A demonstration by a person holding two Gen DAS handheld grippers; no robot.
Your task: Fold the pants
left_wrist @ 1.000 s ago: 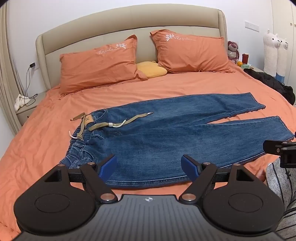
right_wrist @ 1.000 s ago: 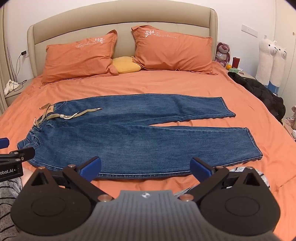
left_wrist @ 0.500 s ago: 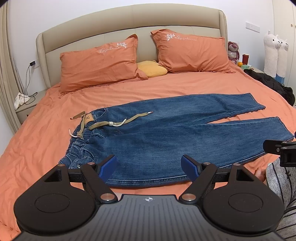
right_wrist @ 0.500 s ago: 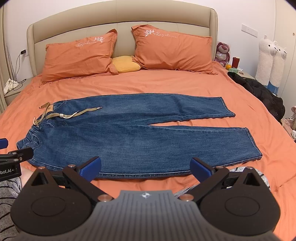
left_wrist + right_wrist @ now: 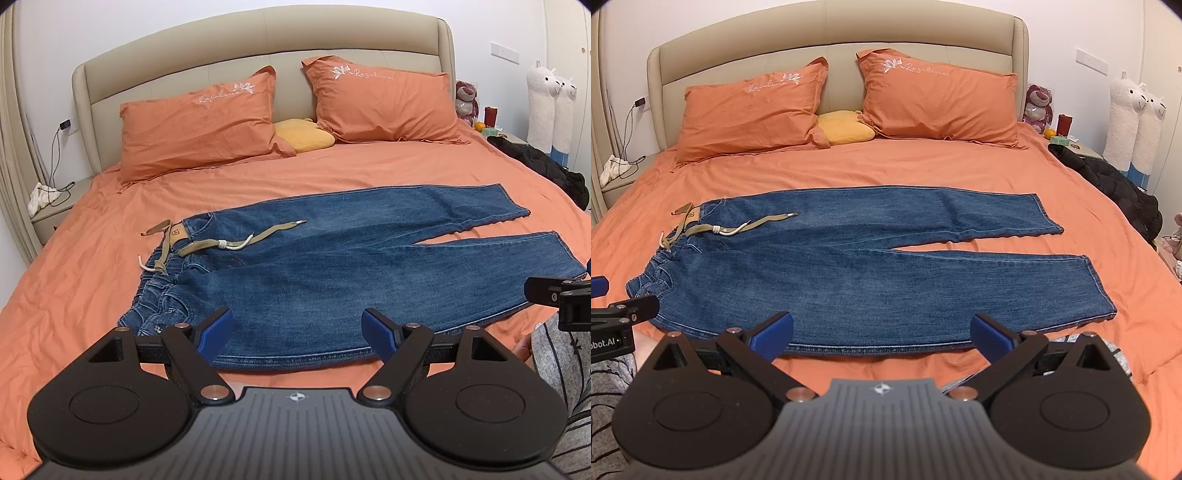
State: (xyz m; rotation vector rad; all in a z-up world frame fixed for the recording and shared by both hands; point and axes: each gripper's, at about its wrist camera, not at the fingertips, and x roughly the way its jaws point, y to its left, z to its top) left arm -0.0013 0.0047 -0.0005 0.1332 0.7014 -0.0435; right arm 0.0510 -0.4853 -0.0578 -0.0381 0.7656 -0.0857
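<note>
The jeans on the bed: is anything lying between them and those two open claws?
Nothing visible. The jeans lie flat on the bedsheet, and both the left gripper and right gripper hover open just short of their near edge.

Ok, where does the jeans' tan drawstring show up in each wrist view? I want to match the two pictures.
Left wrist: the tan drawstring lies left of centre, at the waistband of the jeans, its tip pointing right.
Right wrist: the tan drawstring sits further left, at mid-height, on the same waistband of the jeans.
Shared landmark: the yellow cushion between the two orange pillows.
</note>
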